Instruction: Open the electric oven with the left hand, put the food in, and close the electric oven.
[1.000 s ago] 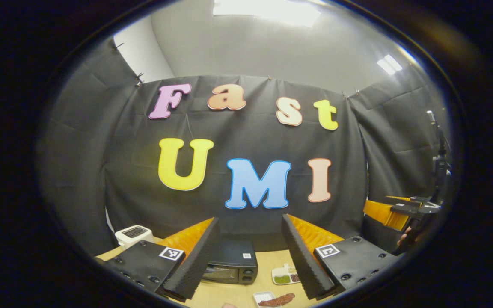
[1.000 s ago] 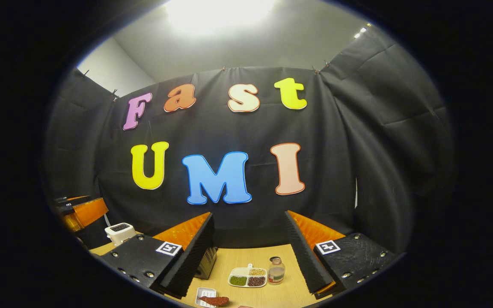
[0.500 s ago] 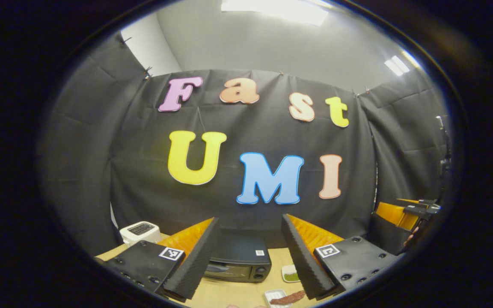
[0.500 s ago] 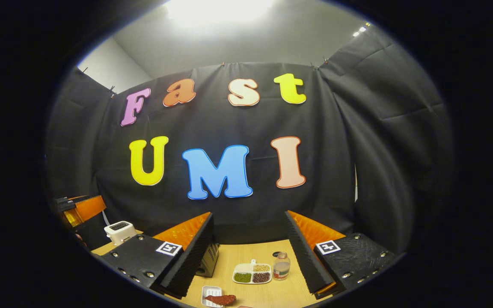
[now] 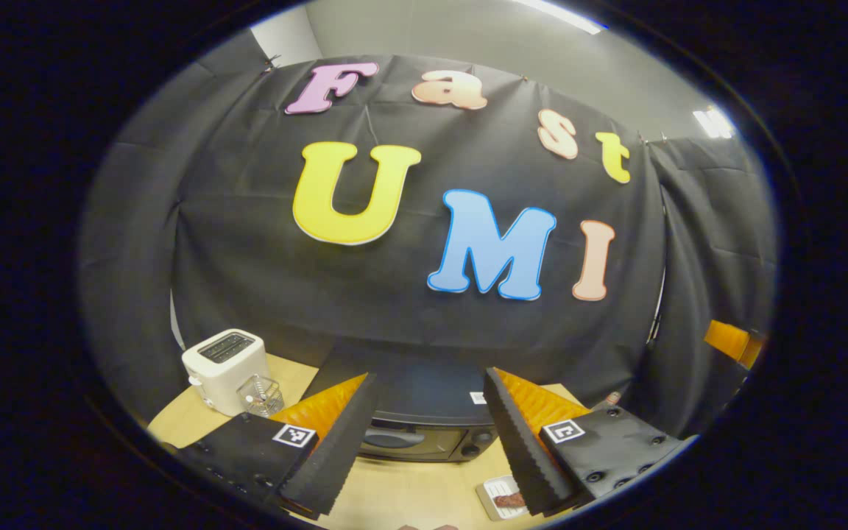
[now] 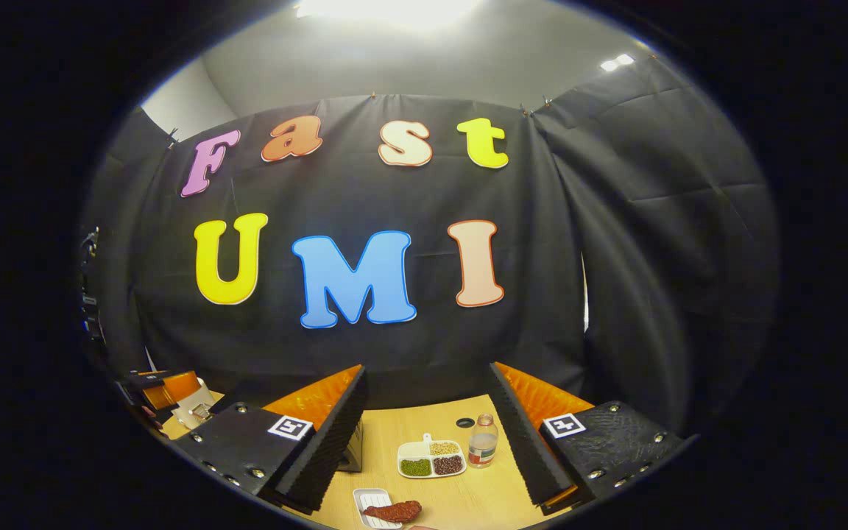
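The black electric oven (image 5: pixel 417 412) sits on the wooden table with its door shut, the handle facing me. My left gripper (image 5: pixel 430 377) hovers open in front of and above it, nothing between its fingers. The food, a reddish-brown strip of meat (image 6: pixel 397 510), lies on a small white tray (image 6: pixel 366 500) near the table's front; the tray (image 5: pixel 496 495) also peeks out beside my left gripper's right finger. My right gripper (image 6: pixel 427 368) is open and empty above the table, with the oven's corner (image 6: pixel 354 455) behind its left finger.
A white toaster (image 5: pixel 224 361) and a small clear glass (image 5: pixel 260 395) stand left of the oven. A divided dish of beans (image 6: pixel 431 458), a small bottle (image 6: pixel 481 449) and its dark lid (image 6: pixel 464 422) sit mid-table. The other gripper (image 6: pixel 168 389) shows at far left.
My left gripper has tipped down and moved nearer the oven, which now looms larger; the toaster has come further into view. The right gripper has drifted slightly, staying open.
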